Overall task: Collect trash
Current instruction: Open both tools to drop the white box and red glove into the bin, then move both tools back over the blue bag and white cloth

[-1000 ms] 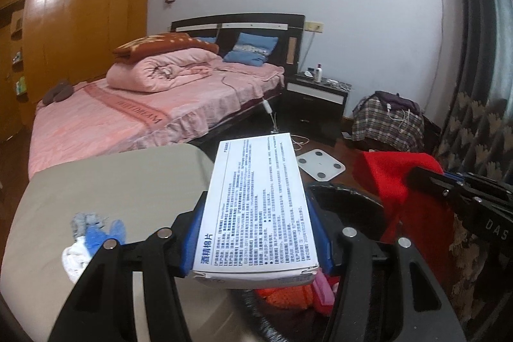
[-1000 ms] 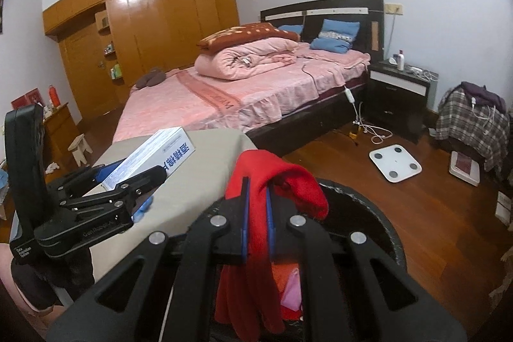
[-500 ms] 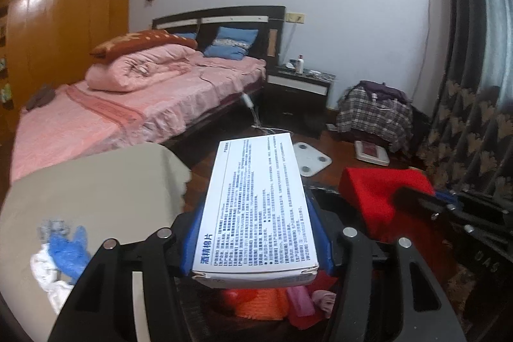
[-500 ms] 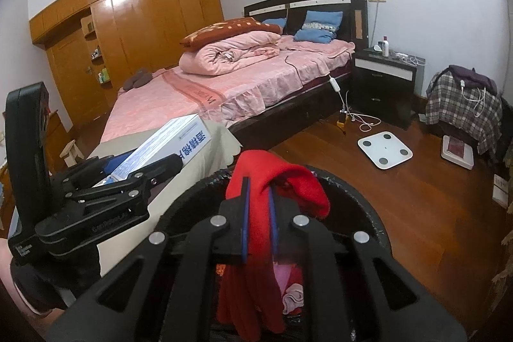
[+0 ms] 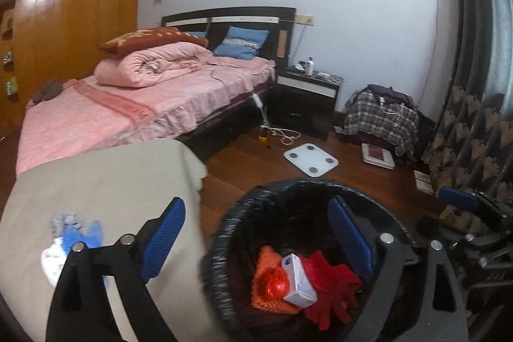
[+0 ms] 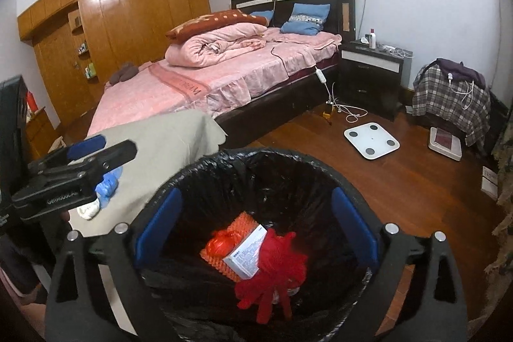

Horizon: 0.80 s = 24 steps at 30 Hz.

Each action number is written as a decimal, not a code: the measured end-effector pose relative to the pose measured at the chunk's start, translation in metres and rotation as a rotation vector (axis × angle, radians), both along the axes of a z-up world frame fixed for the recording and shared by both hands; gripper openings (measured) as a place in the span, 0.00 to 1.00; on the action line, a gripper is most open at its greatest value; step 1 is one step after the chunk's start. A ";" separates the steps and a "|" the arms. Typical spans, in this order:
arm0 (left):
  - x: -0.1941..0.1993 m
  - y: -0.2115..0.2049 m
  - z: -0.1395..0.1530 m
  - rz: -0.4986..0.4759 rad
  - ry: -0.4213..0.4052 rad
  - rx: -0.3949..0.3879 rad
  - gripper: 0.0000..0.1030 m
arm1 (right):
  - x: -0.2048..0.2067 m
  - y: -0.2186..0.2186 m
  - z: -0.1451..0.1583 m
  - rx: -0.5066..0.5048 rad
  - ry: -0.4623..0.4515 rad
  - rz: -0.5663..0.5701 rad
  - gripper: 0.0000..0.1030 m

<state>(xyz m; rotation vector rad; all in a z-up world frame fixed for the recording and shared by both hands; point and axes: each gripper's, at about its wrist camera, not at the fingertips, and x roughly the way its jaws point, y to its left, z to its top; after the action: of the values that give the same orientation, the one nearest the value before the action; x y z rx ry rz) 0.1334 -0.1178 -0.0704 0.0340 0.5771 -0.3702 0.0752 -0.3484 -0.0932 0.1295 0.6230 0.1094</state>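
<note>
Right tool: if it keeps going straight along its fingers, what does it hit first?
Probably the trash in the black-lined bin: the right tool, jaws opening and empty, points down into its mouth, so the red cloth or white box comes first. Depth is unclear; the bin's far wall is possible.

A white box (image 6: pixel 245 254) and a red glove (image 6: pixel 275 271) lie in the black bin (image 6: pixel 256 162). More trash (image 5: pixel 69 241) sits on the counter.

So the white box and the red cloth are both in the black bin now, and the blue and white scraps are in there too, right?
Not quite. The white box and red cloth lie in the black bin, but the right wrist view shows the blue and white scraps on the beige-covered table.
</note>
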 end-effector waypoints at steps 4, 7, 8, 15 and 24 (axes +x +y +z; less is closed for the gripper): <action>-0.006 0.032 0.006 0.066 -0.021 0.008 0.90 | -0.001 0.017 0.011 0.022 -0.028 0.014 0.93; -0.012 0.057 0.008 0.119 -0.029 0.016 0.90 | 0.000 0.031 0.018 0.024 -0.043 0.036 0.93; -0.014 0.068 0.009 0.142 -0.035 0.026 0.90 | 0.002 0.037 0.020 0.025 -0.047 0.046 0.94; -0.031 0.133 0.006 0.270 -0.064 0.073 0.91 | 0.013 0.081 0.024 0.052 -0.053 0.108 0.94; -0.047 0.214 -0.018 0.421 -0.037 0.120 0.91 | 0.030 0.155 0.011 0.056 -0.037 0.217 0.94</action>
<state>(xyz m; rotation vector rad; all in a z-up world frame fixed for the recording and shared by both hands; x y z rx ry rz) 0.0867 0.0959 -0.0888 0.0334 0.5533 0.0740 0.1049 -0.1932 -0.0823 0.1131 0.5962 0.3384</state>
